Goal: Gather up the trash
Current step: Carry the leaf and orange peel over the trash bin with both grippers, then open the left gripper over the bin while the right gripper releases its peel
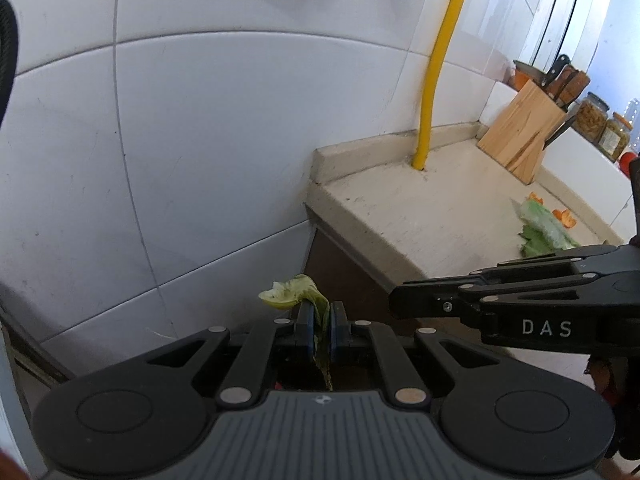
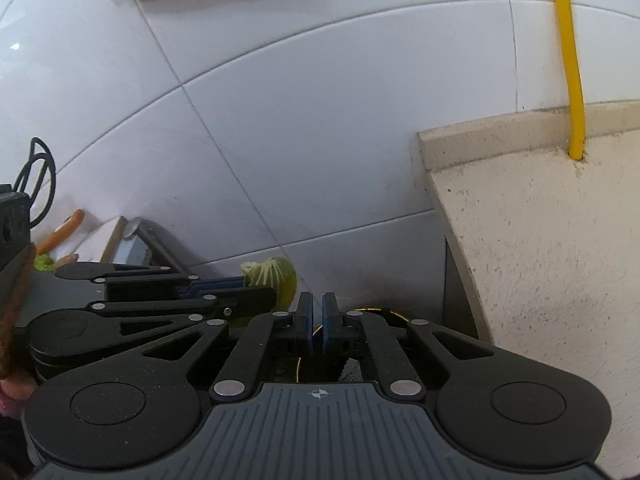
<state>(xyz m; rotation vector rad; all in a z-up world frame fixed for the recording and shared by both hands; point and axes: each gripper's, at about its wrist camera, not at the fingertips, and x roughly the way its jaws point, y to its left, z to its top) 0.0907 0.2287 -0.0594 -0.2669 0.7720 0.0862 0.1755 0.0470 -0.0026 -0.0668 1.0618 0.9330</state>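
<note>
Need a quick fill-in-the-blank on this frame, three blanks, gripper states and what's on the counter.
1. The left gripper is shut on a limp green ____ scrap.
2. The right gripper is shut and holds ____.
3. The pipe rising from the beige stone counter beside the slanted wooden knife block is coloured ____.

Missing: leaf; nothing; yellow

Limp green leaf (image 1: 308, 304) — perhaps lettuce — pinched upright.

Soft daylight from right, white wall tiles (image 1: 200, 120) evenly lit; strong fisheye bending, dark corners, slight blur.
</note>
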